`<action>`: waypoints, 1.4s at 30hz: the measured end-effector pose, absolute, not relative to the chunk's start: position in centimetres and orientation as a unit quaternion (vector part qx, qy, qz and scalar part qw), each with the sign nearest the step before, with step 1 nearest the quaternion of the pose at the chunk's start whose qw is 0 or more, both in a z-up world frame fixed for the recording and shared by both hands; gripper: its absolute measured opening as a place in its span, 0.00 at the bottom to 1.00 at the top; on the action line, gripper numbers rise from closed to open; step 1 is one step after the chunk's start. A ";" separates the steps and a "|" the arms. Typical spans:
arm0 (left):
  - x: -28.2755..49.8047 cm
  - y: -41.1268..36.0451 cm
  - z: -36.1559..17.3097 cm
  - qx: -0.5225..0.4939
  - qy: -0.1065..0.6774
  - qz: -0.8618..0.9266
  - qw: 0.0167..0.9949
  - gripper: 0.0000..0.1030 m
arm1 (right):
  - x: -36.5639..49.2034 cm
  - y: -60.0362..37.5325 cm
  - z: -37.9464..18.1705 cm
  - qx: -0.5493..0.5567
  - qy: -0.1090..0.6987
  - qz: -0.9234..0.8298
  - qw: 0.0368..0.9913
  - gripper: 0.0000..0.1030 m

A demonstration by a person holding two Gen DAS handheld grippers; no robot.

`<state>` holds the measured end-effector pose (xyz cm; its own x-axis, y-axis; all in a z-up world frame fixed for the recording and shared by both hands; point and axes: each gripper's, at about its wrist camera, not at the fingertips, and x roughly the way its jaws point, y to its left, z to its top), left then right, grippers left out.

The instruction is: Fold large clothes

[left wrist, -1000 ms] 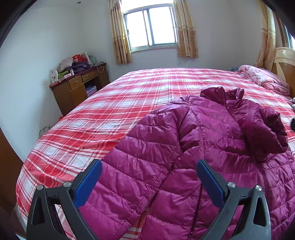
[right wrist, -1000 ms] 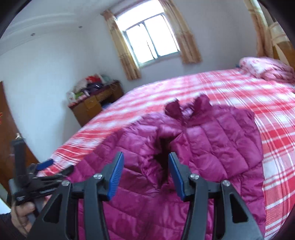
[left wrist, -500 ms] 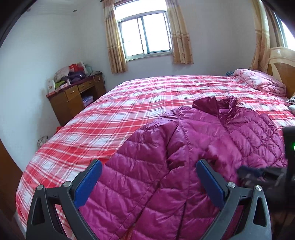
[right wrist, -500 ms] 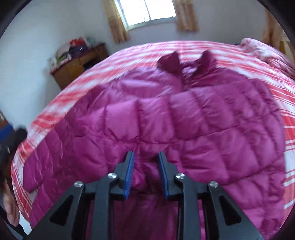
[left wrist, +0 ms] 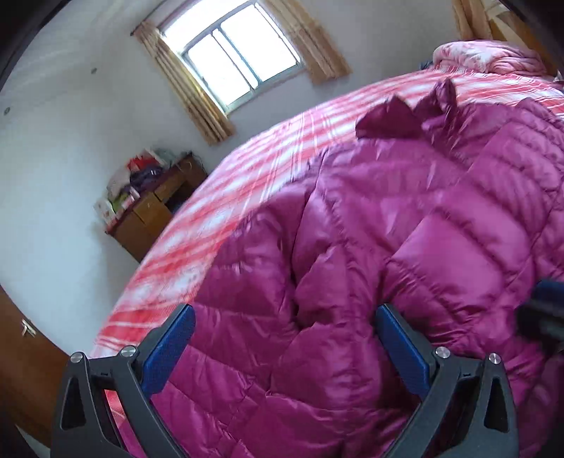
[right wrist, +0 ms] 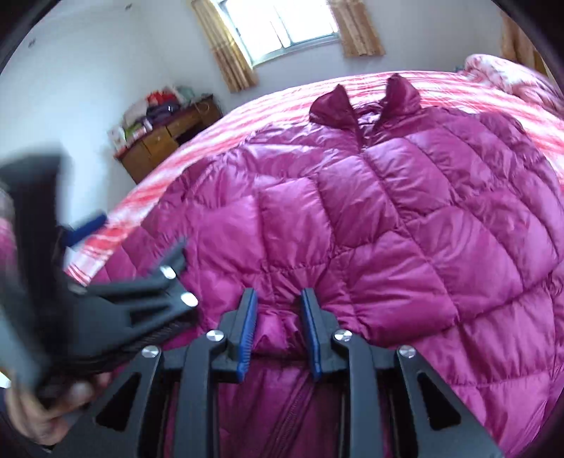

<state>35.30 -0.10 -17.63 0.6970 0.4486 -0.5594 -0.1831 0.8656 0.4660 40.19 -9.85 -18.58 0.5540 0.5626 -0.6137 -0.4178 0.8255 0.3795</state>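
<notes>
A magenta quilted down jacket (right wrist: 387, 218) lies spread on the bed, collar (right wrist: 366, 95) toward the window. It also fills the left wrist view (left wrist: 405, 246). My right gripper (right wrist: 278, 317) is shut on a fold of the jacket near its lower edge. My left gripper (left wrist: 285, 338) is wide open just over the jacket's left side, with fabric between its fingers but not clamped. The left gripper also shows blurred at the left of the right wrist view (right wrist: 134, 282), held by a hand.
The bed has a red and white plaid cover (left wrist: 253, 183). A wooden dresser (left wrist: 151, 215) piled with things stands by the wall left of the bed. A pink quilt (left wrist: 486, 56) lies at the headboard end. A window with curtains (right wrist: 282, 24) is behind.
My left gripper has dropped down and in toward the jacket's left side. My right gripper stays clamped on the fold near the jacket's lower edge; the jacket now lies flatter.
</notes>
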 end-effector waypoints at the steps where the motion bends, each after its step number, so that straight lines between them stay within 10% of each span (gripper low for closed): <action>1: 35.4 0.7 -17.4 0.167 0.359 0.173 0.902 0.99 | 40.3 -9.8 -18.6 0.098 0.379 0.282 0.876 0.29; 12: 33.8 -0.2 -8.8 0.042 0.281 0.135 0.949 0.99 | 39.5 -11.4 -17.6 0.132 0.354 0.266 0.887 0.38; 42: 40.2 -2.9 -19.4 0.039 0.410 0.064 0.909 0.99 | 54.6 -25.4 -18.7 0.186 0.407 0.117 0.887 0.43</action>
